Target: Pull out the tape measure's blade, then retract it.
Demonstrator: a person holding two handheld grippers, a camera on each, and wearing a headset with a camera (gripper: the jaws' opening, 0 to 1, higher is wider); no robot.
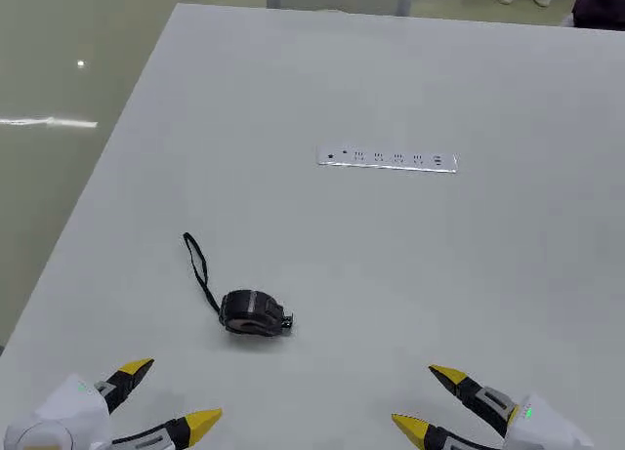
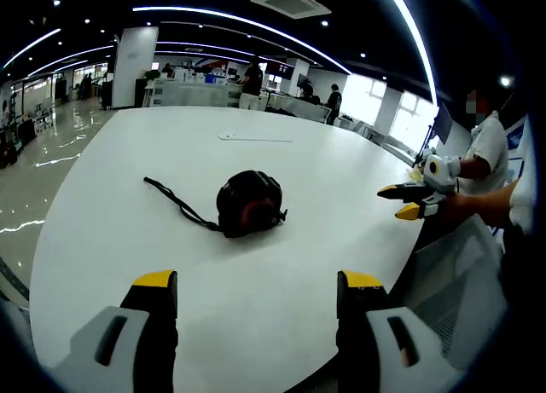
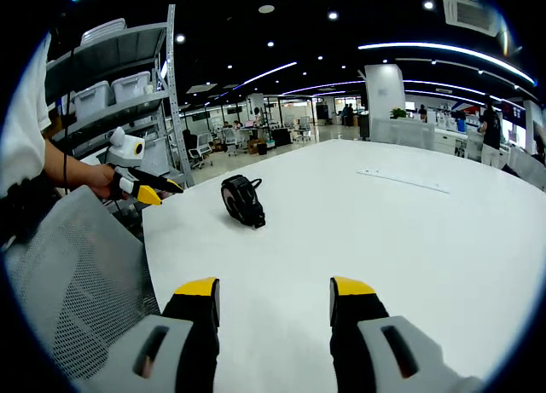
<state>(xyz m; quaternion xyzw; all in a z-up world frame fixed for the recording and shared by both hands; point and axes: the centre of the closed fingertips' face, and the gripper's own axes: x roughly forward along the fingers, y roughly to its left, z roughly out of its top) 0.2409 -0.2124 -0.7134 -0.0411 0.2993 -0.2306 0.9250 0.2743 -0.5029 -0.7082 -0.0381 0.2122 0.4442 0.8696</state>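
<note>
A black tape measure [image 1: 253, 312] lies on the white table [image 1: 391, 245], its blade wound in and a black wrist strap [image 1: 199, 267] trailing away from it. The left gripper view has the tape measure [image 2: 249, 204] straight ahead, and the right gripper view has the same tape measure [image 3: 242, 199] ahead and to the left. My left gripper [image 1: 162, 401] is open at the near edge, just left of the case. My right gripper [image 1: 435, 403] is open too, at the near edge to the right. Nothing sits between either pair of yellow-tipped fingers.
A white power strip [image 1: 388, 160] lies flat mid-table beyond the tape measure. The table's left edge drops to a shiny floor [image 1: 59, 99]. A grey mesh chair back [image 3: 68, 274] stands close on the near side. People stand far off in the office.
</note>
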